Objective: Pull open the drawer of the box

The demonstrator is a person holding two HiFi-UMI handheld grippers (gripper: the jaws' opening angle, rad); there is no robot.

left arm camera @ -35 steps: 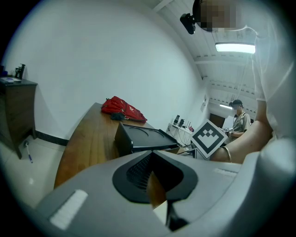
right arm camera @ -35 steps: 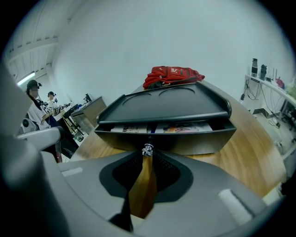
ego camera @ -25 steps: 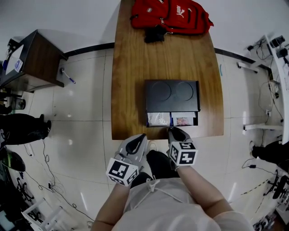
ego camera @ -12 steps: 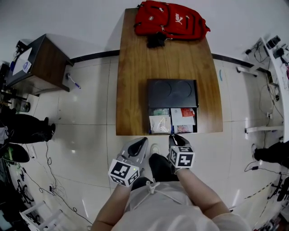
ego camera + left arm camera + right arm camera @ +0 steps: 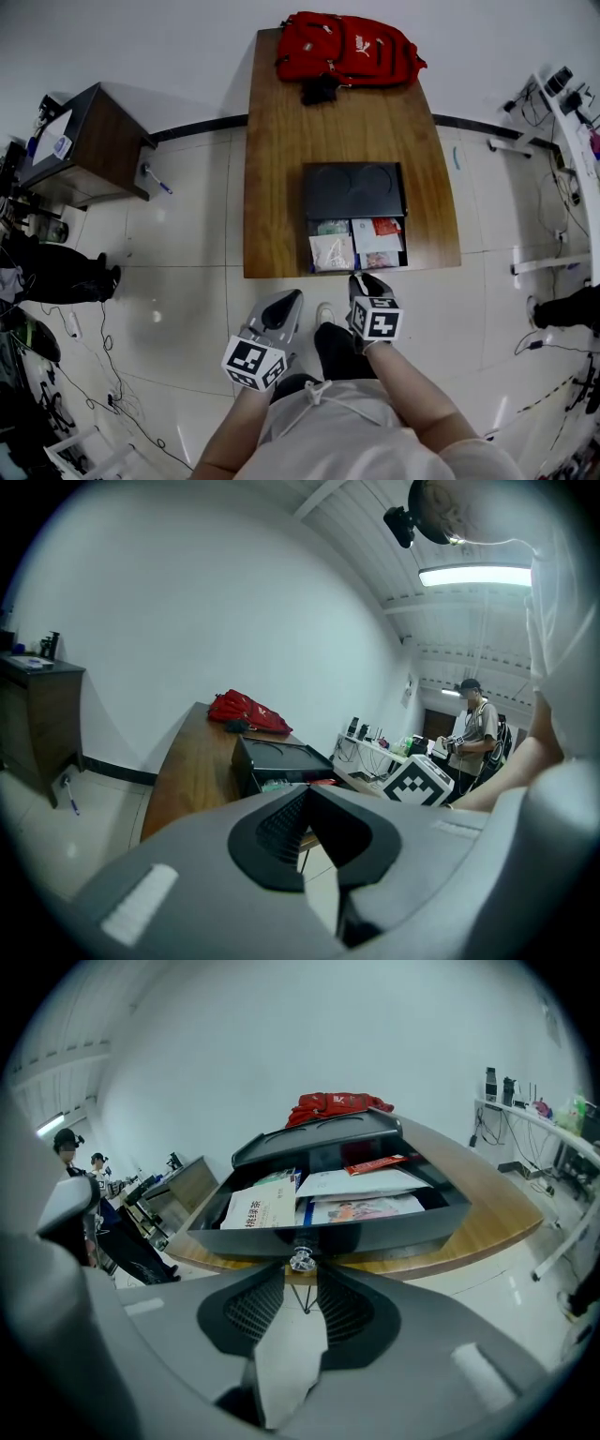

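A black box point(image 5: 354, 190) stands on the wooden table point(image 5: 281, 141). Its drawer point(image 5: 356, 246) is pulled out to the table's near edge, showing paper packets point(image 5: 258, 1208) inside. The drawer's small clear knob point(image 5: 302, 1260) sits right at the tips of my right gripper point(image 5: 302, 1276). Those jaws are opening, with a narrow gap between the pads and the knob at their ends. My right gripper point(image 5: 362, 281) hangs just off the table edge, in front of the drawer. My left gripper point(image 5: 286, 302) is held lower left of the table, shut on nothing, its tips point(image 5: 306, 794) touching.
A red backpack point(image 5: 347, 49) lies at the table's far end. A dark wooden cabinet point(image 5: 89, 145) stands to the left on the tiled floor. Cables and desk legs point(image 5: 548, 262) run along the right. A person point(image 5: 478, 724) stands in the background.
The drawer has slid out from barely open to fully showing its contents. My right gripper drew back toward me with it, and its jaws have parted a little. The left gripper hardly moved.
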